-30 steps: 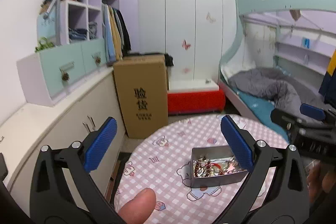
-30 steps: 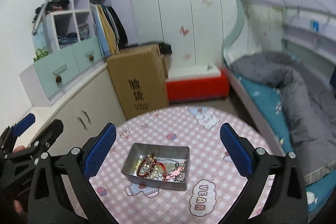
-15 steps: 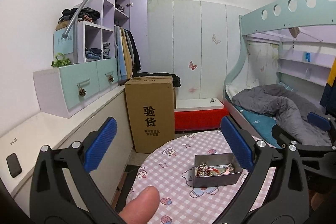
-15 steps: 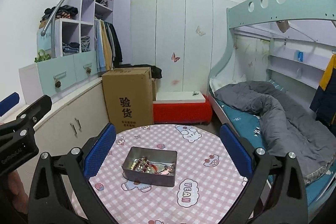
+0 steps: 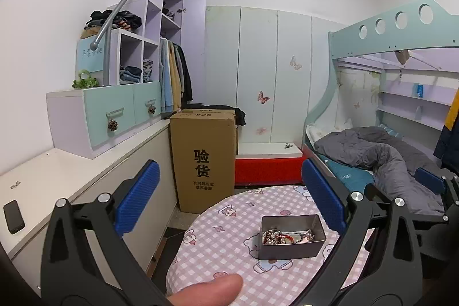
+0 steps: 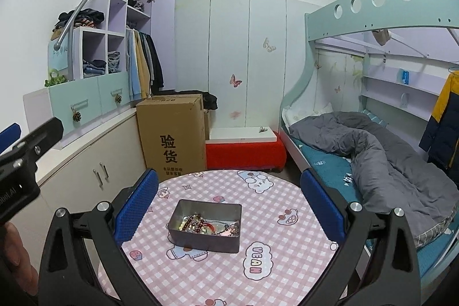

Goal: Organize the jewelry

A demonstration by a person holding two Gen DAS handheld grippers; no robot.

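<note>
- I am holding my left claw (image 5: 229, 192) wide, with nothing between its blue pads (image 5: 137, 195). I think I am keeping it wide so it is ready to pick something up.
- I am holding my right claw (image 6: 229, 195) wide too, and it is holding nothing.
- Both claws are hanging up high over the table (image 6: 200, 271), well away from the tin (image 6: 206, 225). From up here I am seeing the whole table top, so I think this is a good spot for looking.
- The tin is sitting low in the middle of the right view, on the pink checked cloth. In the left view the tin (image 5: 291, 237) is sitting low and to the right, near my right-hand pad.
- The jewelry (image 6: 209, 225) is lying inside the tin, all in one mixed pile. I am seeing beads and shiny bits, but they are too small for me to tell apart.
- I am seeing no jewelry on the cloth around the tin.
- So this is fitting two stories: the pile is waiting to be sorted out, or everything is now gathered in the tin. I cannot tell which.
- A fingertip (image 5: 209, 288) is poking in at the bottom of the left view, because a hand is holding that claw.
- My left claw (image 6: 20, 159) is showing at the left edge of the right view, so the two claws are staying side by side.
</note>
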